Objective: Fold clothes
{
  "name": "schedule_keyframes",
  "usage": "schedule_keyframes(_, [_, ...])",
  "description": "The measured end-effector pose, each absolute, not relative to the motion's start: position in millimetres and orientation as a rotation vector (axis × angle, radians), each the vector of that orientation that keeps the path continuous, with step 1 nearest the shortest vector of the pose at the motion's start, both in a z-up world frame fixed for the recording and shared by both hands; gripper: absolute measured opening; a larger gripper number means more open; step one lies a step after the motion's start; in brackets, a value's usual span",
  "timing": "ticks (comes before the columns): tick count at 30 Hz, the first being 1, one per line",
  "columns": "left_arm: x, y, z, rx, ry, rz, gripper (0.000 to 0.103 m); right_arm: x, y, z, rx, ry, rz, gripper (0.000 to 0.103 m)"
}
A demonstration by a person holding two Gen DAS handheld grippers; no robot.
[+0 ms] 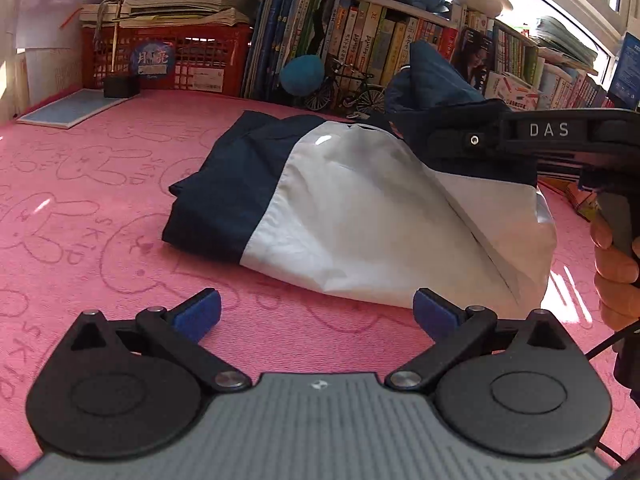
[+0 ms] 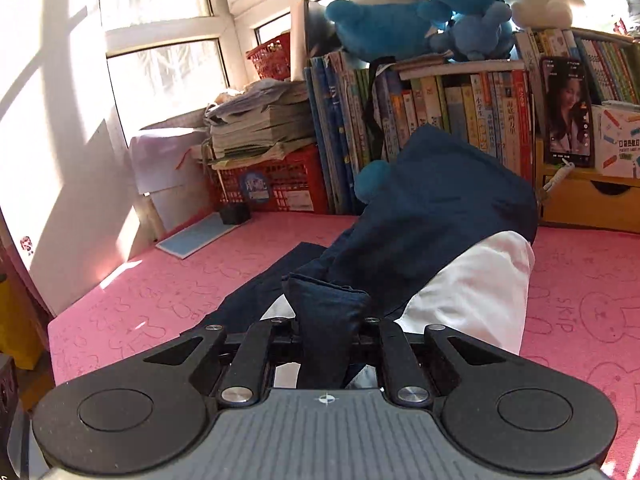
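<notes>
Right gripper [image 2: 329, 330] pinching smooth navy-white garment [image 1: 360, 216], left gripper [image 1: 316, 314] spread

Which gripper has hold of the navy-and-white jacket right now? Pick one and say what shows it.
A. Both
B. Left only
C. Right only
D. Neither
C: the right gripper is shut on a bunched navy fold of the jacket, lifting that part off the pink mat, while the left gripper sits open with nothing between its blue pads, short of the white hem.
</notes>
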State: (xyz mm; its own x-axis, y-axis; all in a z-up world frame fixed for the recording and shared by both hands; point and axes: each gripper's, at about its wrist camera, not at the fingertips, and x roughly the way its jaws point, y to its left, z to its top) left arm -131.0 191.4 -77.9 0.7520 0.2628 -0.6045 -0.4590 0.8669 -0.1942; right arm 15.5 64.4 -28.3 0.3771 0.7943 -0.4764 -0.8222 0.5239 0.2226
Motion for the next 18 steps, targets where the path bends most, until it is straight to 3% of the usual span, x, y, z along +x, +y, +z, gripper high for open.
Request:
schedule_keyframes(4, [-146.3,214.9,-66.8,-0.370,0.562,0.454,0.103,-9.8,101.7,-52.3,-0.210,0.554,1.016,0.016])
schedule_keyframes(7, [-151.5,222.6,-59.3,-0.445,0.520,0.361,0.103,-29.5,108.9,-59.9,-0.283,0.523,1.032,0.039])
schedule_keyframes(8, [-150.9,225.2,-58.3,-0.477,0.514,0.326,0.103,-34.7,101.8,-58.2,-0.266,0.502,1.050,0.054])
schedule_keyframes(10, [-147.8,228.2,-59.8,-0.539,0.503,0.248,0.103,-41.2,79.1,-52.7,-0.225,0.450,1.059,0.063])
schedule_keyframes(12, [-140.9,227.7,-62.8,-0.577,0.506,0.203,0.103,-42.1,48.8,-47.6,-0.177,0.412,1.028,0.078])
schedule_keyframes(18, [-106.7,204.0,-64.3,-0.572,0.476,0.123,0.103,-46.7,-17.6,-51.7,-0.258,0.342,0.793,0.079])
